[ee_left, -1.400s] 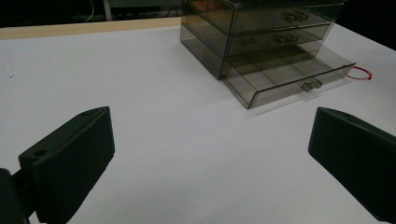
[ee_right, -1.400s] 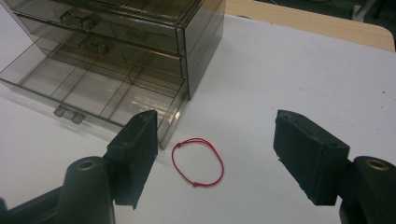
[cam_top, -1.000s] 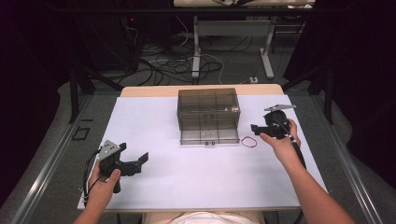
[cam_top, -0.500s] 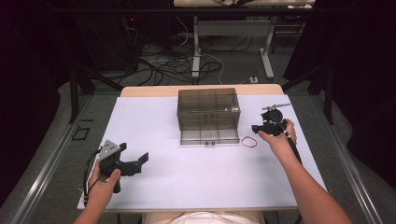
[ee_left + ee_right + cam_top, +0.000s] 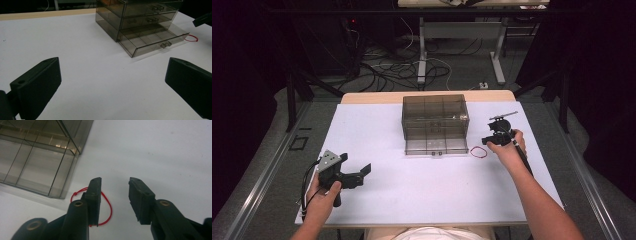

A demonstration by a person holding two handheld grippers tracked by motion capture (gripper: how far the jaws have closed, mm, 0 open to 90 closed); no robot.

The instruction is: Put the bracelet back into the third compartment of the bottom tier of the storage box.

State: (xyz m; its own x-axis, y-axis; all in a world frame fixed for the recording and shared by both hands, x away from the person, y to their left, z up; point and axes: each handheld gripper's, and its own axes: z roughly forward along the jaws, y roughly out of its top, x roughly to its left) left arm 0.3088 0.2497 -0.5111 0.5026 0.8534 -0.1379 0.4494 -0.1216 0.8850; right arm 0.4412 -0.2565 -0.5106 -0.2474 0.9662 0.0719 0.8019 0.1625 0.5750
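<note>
A smoky clear drawer box (image 5: 434, 120) stands at the middle back of the white table, with its bottom drawer (image 5: 152, 41) pulled out and nothing visible in it. A red rubber band (image 5: 478, 152) lies flat on the table just right of the drawer's front. My right gripper (image 5: 486, 141) hovers just above and right of the band, open, with nothing between its fingers. In the right gripper view the band (image 5: 108, 206) lies partly behind the left jaw. My left gripper (image 5: 357, 164) rests near the front left, wide open and holding nothing.
The drawer box (image 5: 37, 157) is close on the left in the right gripper view. The white table top (image 5: 412, 195) stretches between the two hands. Beyond the far table edge are table legs and cables (image 5: 412, 70) on the floor.
The right gripper has shifted slightly beside the red band, staying open. The left gripper has not moved.
</note>
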